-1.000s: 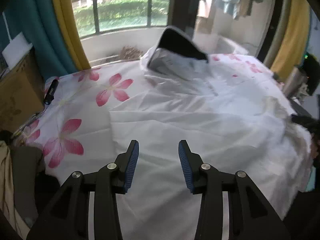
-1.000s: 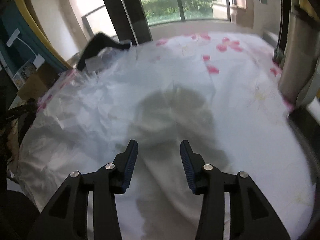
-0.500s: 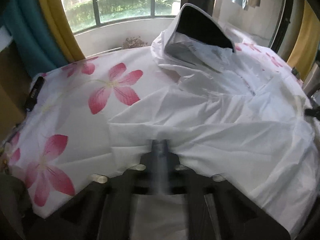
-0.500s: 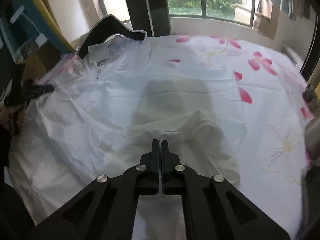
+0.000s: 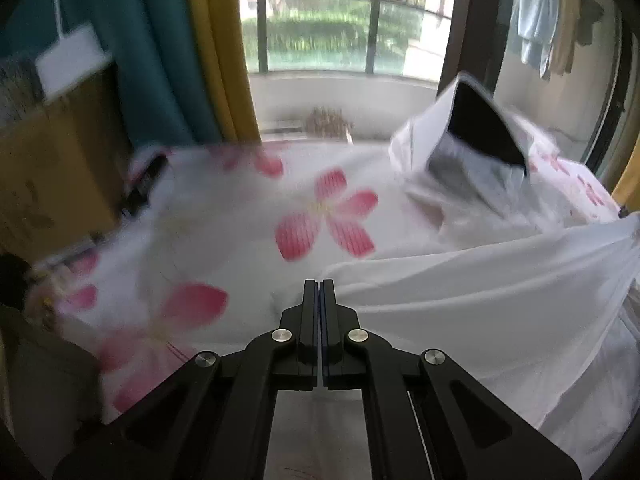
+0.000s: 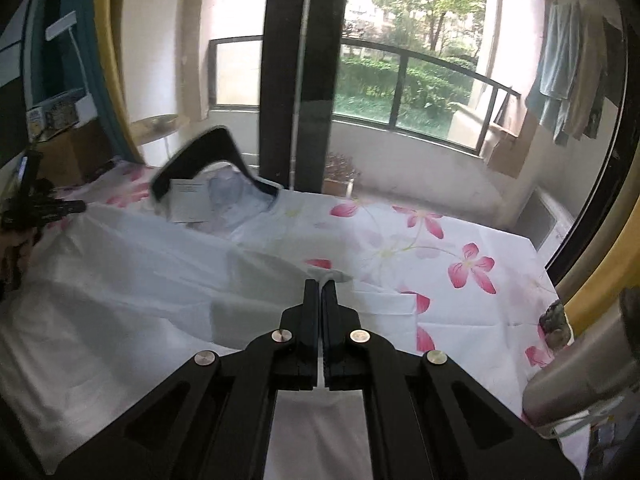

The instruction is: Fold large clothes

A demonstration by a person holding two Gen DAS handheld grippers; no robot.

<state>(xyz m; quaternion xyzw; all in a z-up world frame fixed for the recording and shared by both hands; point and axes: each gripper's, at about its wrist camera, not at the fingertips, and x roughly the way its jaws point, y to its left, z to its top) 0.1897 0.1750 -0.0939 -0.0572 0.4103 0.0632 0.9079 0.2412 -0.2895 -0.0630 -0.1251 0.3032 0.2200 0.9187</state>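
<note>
A white shirt (image 5: 480, 300) lies spread on the flowered bed sheet (image 5: 328, 216), its collar (image 5: 480, 128) propped up over a black insert at the far end. My left gripper (image 5: 319, 284) is shut on the shirt's near edge, and the cloth runs taut from it up to the right. In the right wrist view my right gripper (image 6: 320, 282) is shut on a raised fold of the same shirt (image 6: 140, 280). The left gripper (image 6: 80, 208) shows there at the far left, over the shirt's other side. The collar (image 6: 208, 168) stands behind it.
A cardboard box (image 5: 52, 168) and teal and yellow curtains (image 5: 192, 60) flank the bed's left side. A dark stick-like object (image 5: 144, 184) lies at the sheet's left edge. A metal cylinder (image 6: 580, 380) stands at the bed's right. Balcony railing (image 6: 420, 68) lies beyond.
Both grippers went from open above the shirt to shut on its cloth. Since then they have pulled apart and the right one has risen, so the fabric now hangs taut between them.
</note>
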